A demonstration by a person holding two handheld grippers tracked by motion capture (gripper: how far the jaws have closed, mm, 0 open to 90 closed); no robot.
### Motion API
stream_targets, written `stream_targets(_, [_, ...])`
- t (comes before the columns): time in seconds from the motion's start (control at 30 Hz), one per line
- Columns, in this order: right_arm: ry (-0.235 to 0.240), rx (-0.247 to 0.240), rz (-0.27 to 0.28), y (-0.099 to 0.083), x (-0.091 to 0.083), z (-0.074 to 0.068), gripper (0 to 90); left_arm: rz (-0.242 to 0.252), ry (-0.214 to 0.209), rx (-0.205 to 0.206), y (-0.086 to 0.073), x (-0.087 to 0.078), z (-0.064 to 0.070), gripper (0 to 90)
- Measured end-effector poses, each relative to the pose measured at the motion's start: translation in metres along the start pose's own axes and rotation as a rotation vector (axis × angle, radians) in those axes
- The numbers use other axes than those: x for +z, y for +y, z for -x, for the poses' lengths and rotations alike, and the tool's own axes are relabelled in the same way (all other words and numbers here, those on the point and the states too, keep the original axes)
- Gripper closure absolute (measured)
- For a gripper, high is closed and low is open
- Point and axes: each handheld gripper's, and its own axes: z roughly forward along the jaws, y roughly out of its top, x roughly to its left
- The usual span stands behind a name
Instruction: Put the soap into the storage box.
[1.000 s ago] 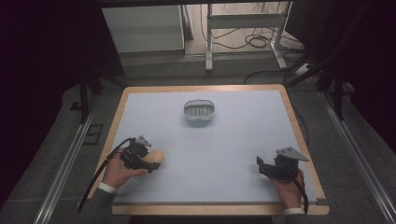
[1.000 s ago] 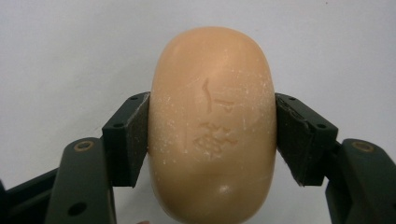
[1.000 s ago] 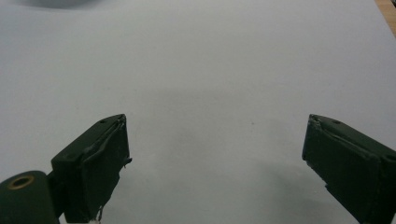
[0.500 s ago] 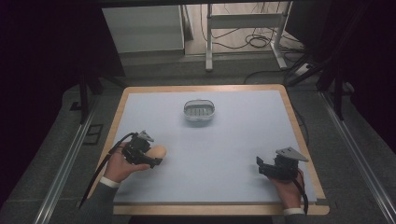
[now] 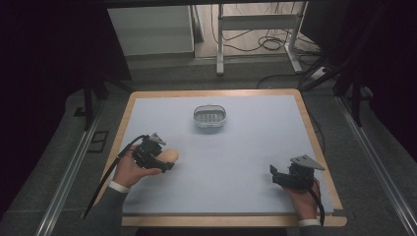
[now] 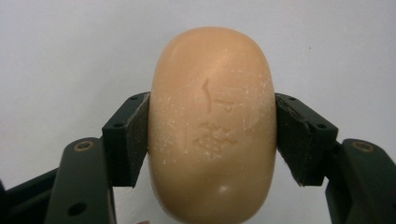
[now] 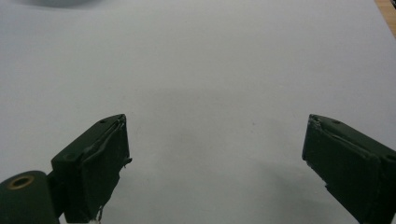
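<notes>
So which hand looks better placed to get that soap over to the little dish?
Left, probably. The left gripper already clamps the soap between both jaws, and sits on the table's left side, near the dish. The right gripper is open, holding nothing, and sits at the near right corner.

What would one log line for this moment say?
left gripper: shut on soap bar | right gripper: open, holding nothing, over table | soap dish: far side

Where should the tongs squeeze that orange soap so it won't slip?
Probably across its long flat sides near the middle, as the left tongs do now: the soap is a rounded oval, so its ends curve away and would likely squirt out.
</notes>
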Motion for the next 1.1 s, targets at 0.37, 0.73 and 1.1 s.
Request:
stream_targets(0.37, [-0.001,-0.002,-0.006,0.000,0.000,0.000,7.5,0.004,-0.008,0.007,0.007,0.000,-0.003,32.5])
stream_targets(0.73, [-0.003,-0.003,-0.009,0.000,0.001,0.000,7.5,0.016,-0.015,0.026,0.016,0.001,-0.002,32.5])
stream_targets(1.1, [-0.002,-0.001,-0.008,0.000,0.000,0.000,7.5,0.025,-0.013,0.037,0.029,0.000,-0.004,32.5])
